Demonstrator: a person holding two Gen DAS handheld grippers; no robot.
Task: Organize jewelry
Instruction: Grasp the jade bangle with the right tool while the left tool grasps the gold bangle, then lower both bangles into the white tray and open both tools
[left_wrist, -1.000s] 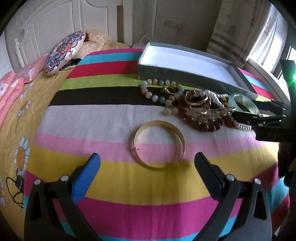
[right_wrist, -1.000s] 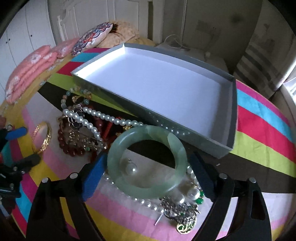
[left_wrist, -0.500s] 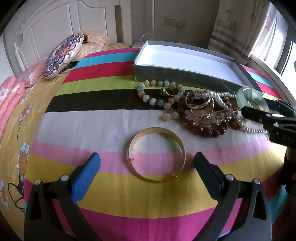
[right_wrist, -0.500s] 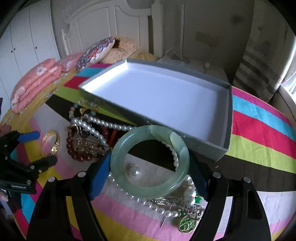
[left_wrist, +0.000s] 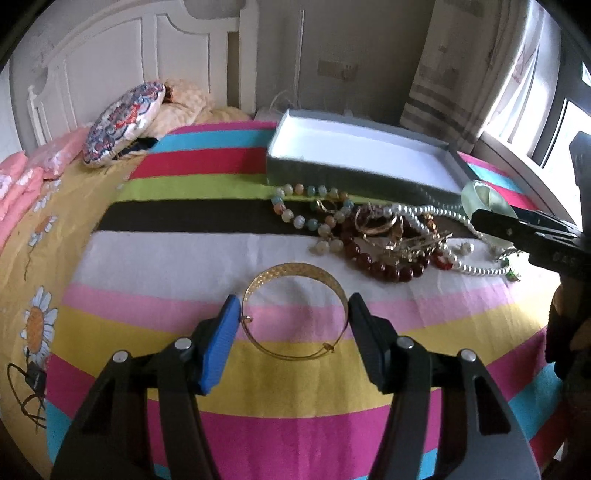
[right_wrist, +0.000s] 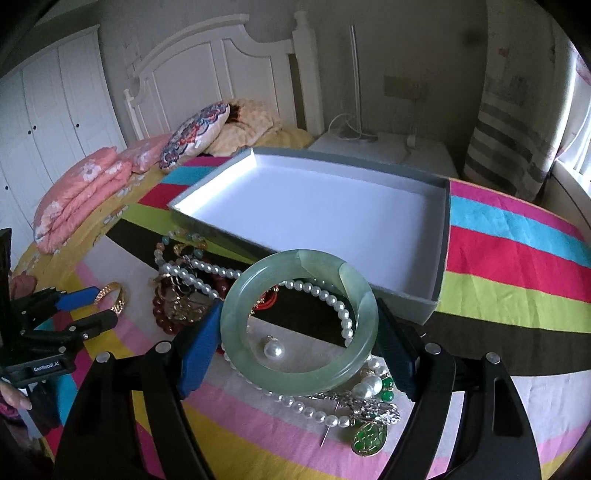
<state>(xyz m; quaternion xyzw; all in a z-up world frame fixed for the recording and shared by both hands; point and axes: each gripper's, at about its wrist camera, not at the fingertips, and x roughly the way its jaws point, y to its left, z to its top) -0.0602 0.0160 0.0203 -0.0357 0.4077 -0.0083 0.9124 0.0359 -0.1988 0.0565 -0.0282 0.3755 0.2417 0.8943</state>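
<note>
A gold bangle (left_wrist: 295, 314) lies on the striped bedspread between the fingers of my left gripper (left_wrist: 293, 301). Its jaws are closing and the pads meet the bangle's two sides. My right gripper (right_wrist: 299, 310) is shut on a pale green jade bangle (right_wrist: 299, 354) and holds it a little above the bedspread, in front of the open grey box (right_wrist: 417, 304). The left wrist view shows that jade bangle (left_wrist: 487, 195) at the right, by the box (left_wrist: 332, 173), whose white inside holds nothing. A tangled pile of bead and pearl jewelry (left_wrist: 384, 236) lies between the two bangles.
A pearl necklace (right_wrist: 321, 410) and a green pendant (right_wrist: 369, 437) lie under the jade bangle. Pillows (right_wrist: 195, 136) and a white headboard stand beyond the box, a bedside table (right_wrist: 388, 151) behind it. A hand (right_wrist: 14, 398) holds the left gripper (right_wrist: 88, 310).
The left jaws have come in from wide apart onto the sides of the gold bangle. The right gripper has risen slightly with the jade bangle and tipped up toward the box.
</note>
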